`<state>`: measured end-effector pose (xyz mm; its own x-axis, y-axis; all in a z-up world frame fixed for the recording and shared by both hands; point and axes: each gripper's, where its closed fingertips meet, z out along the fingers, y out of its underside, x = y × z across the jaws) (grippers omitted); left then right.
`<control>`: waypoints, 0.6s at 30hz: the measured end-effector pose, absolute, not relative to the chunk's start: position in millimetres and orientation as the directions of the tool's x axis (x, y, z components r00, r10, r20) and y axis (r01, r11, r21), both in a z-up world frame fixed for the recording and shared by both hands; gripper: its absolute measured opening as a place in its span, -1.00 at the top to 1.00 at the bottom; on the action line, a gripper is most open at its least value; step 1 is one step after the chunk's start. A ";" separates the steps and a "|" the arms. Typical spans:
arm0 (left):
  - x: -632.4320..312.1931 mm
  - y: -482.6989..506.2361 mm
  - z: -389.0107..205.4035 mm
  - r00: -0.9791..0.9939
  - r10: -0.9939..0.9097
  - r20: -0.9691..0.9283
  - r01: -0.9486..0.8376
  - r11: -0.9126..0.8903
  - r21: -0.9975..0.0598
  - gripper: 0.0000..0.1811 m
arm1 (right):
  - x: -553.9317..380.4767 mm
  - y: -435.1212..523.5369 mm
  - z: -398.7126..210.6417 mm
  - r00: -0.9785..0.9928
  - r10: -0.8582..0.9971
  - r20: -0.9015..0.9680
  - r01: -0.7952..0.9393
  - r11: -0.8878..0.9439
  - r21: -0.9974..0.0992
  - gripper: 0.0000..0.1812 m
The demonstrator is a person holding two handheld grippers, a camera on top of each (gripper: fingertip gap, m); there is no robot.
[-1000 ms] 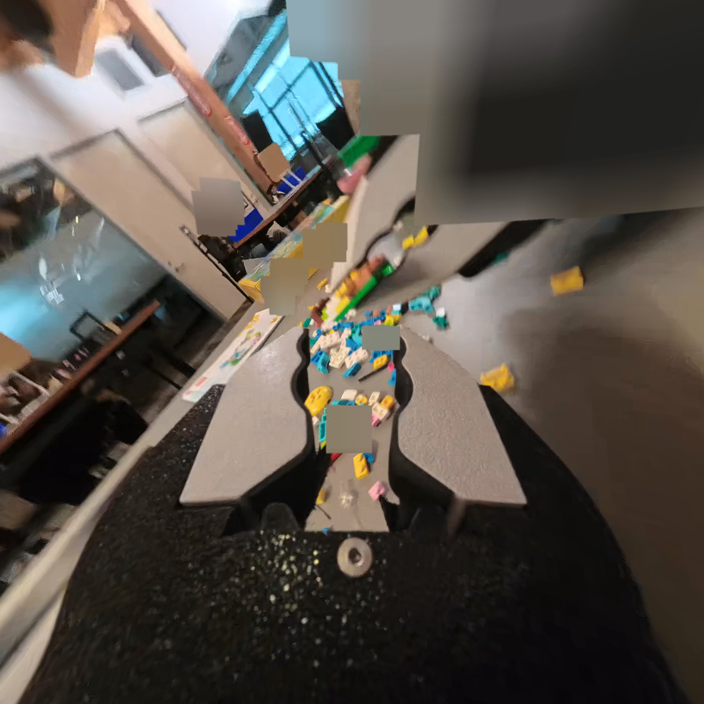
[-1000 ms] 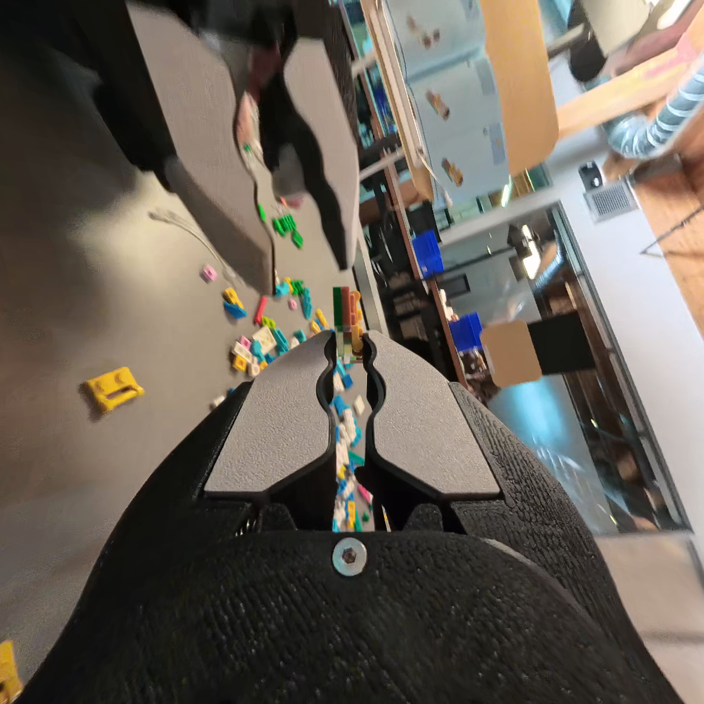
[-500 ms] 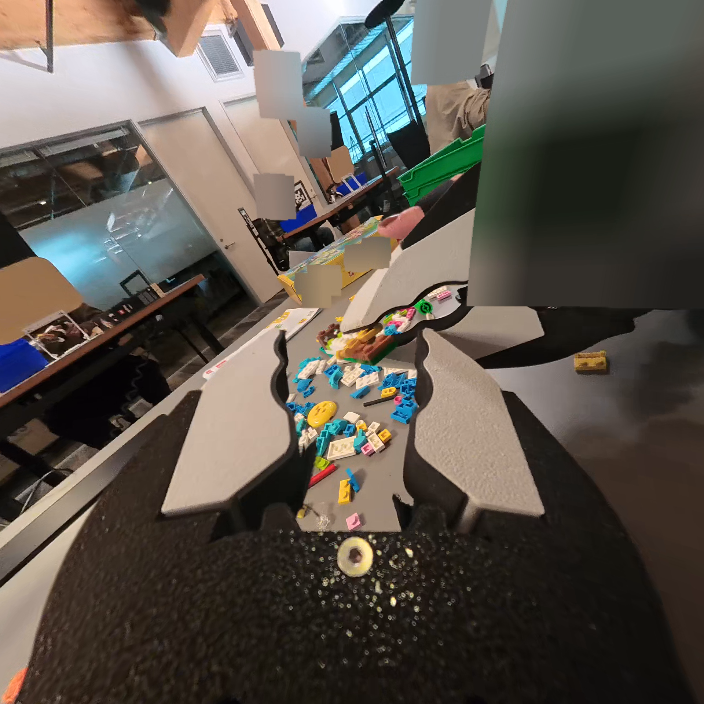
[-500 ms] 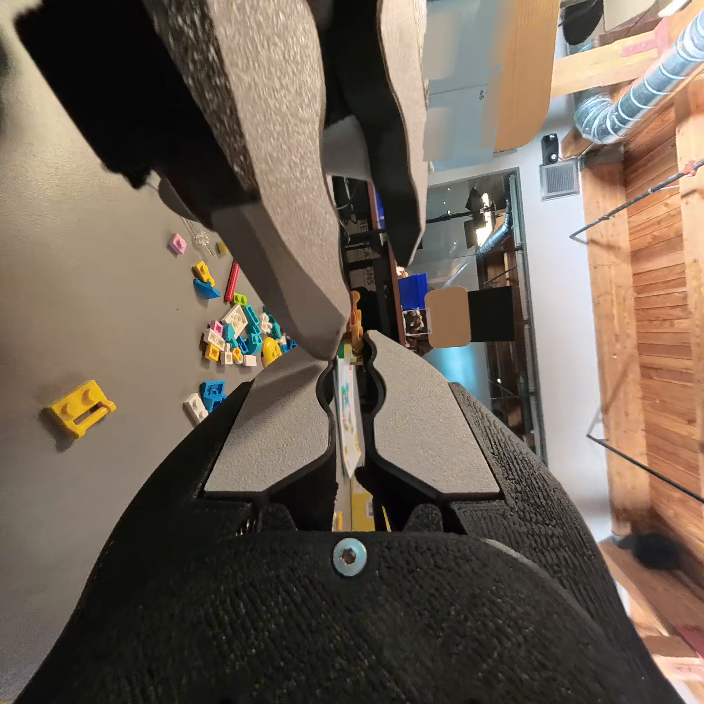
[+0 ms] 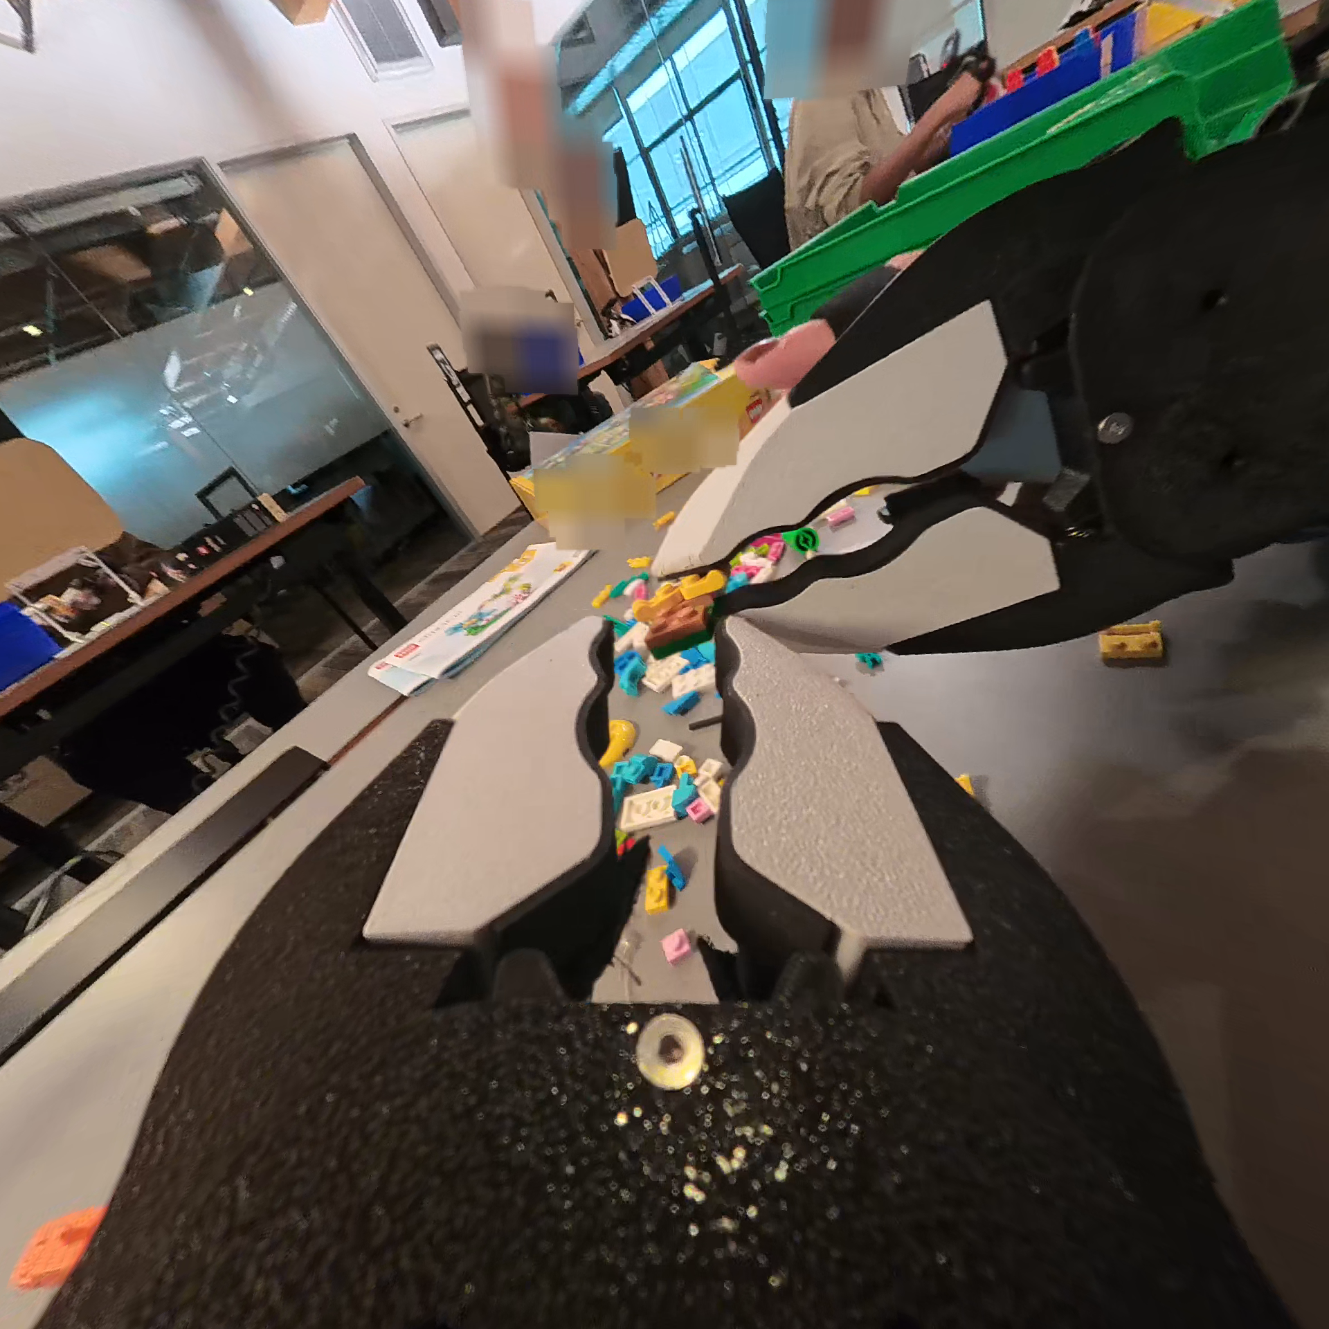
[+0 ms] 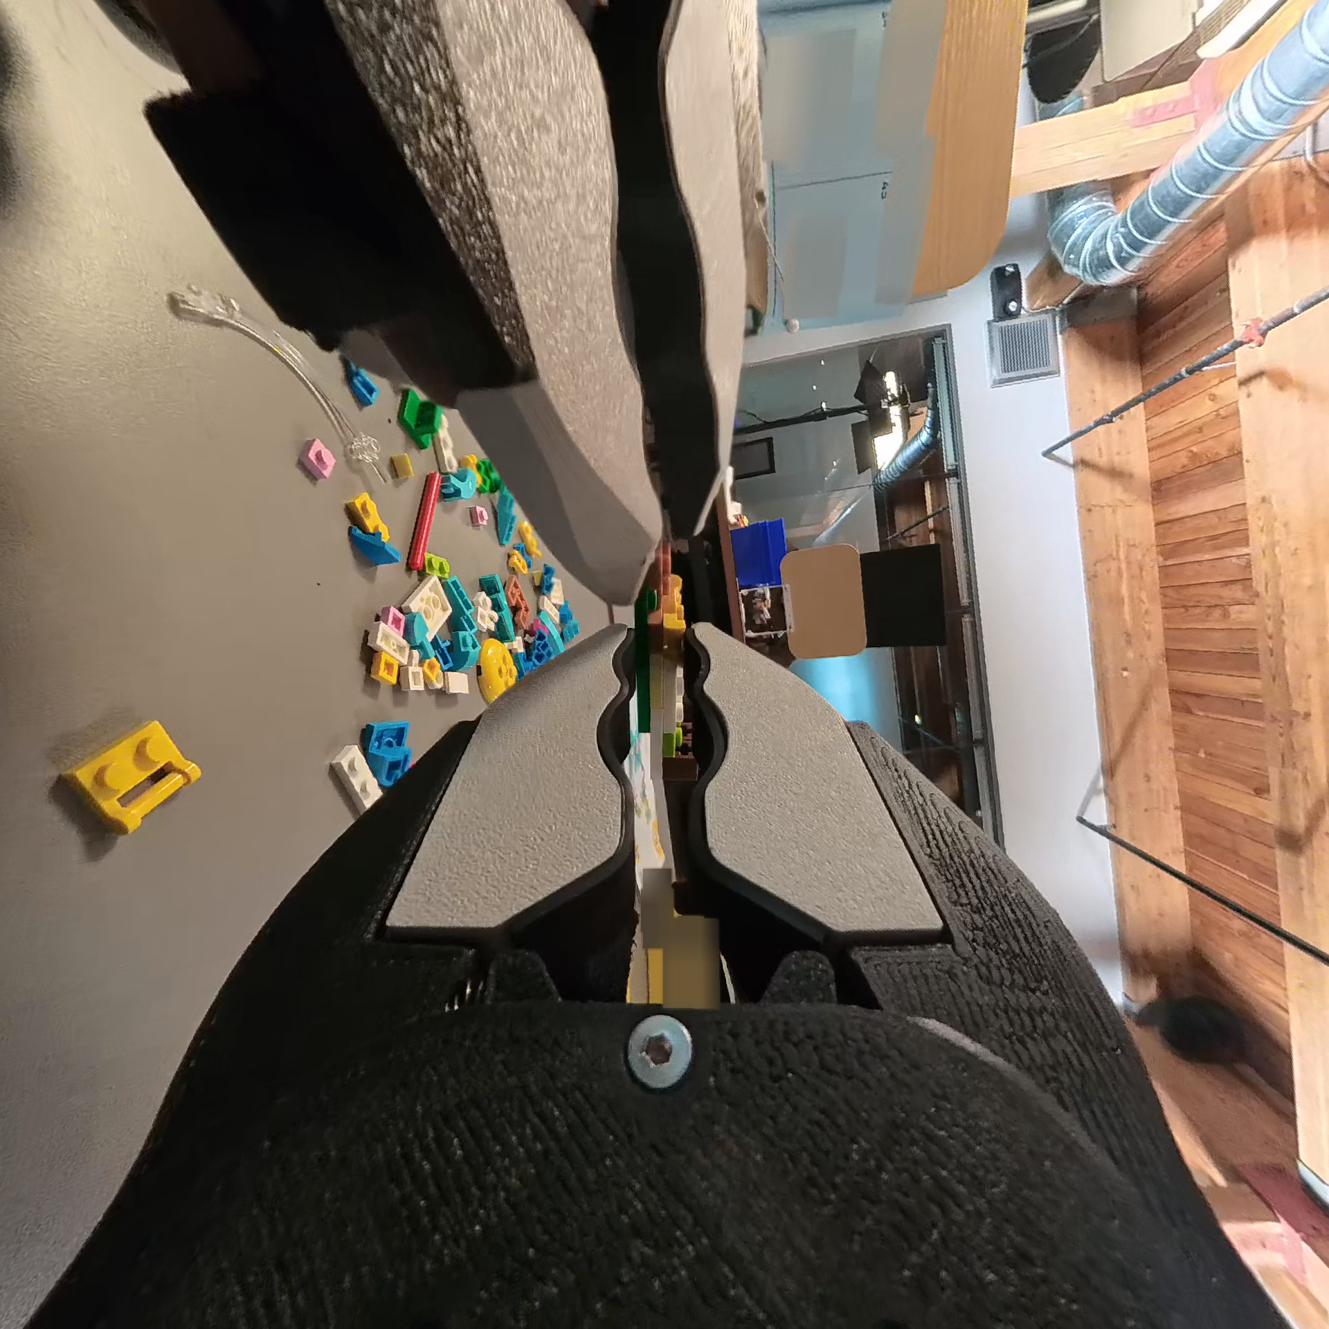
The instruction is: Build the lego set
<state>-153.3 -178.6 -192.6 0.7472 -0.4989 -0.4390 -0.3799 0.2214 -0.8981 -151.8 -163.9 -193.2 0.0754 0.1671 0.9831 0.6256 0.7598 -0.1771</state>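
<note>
Booklet (image 5: 480,620) only in left view

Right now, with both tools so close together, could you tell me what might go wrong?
1. The right tool grips the small assembly only at its edge; a nudge from the left tool could twist it loose.
2. A dropped piece could get lost among the loose bricks below.

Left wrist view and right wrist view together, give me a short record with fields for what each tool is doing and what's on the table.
left tool: open, empty, tips near the model
right tool: shut on the partly built model
model: green base, brown and yellow bricks on top, lifted off the table
loose bricks: scattered pile, mostly blue, white, yellow, pink
lone yellow piece: apart from the pile
instruction booklet: flat, near the table edge
</note>
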 end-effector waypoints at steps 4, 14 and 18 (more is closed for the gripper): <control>-150.0 -179.5 -197.5 0.731 -0.563 -0.386 -0.339 0.193 -0.921 0.81 | -153.2 -168.1 -192.6 0.055 0.127 0.990 0.607 0.784 -0.134 0.89; -164.5 -181.3 -190.7 0.654 -0.552 -0.517 -0.405 0.322 -0.856 0.81 | -140.5 -181.5 -173.7 0.153 0.579 0.801 0.238 0.765 -0.599 0.69; -156.1 -192.4 -191.7 0.576 -0.645 -0.503 -0.340 0.371 -0.864 0.81 | -126.2 -186.3 -158.4 0.059 0.837 0.544 0.000 0.545 -0.838 0.54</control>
<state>-156.1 -192.4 -191.7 0.5756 -0.6449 -0.5029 -0.3395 0.3710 -0.8644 -126.2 -186.3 -158.4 0.0586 0.8371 0.5439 -0.0004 0.5449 -0.8385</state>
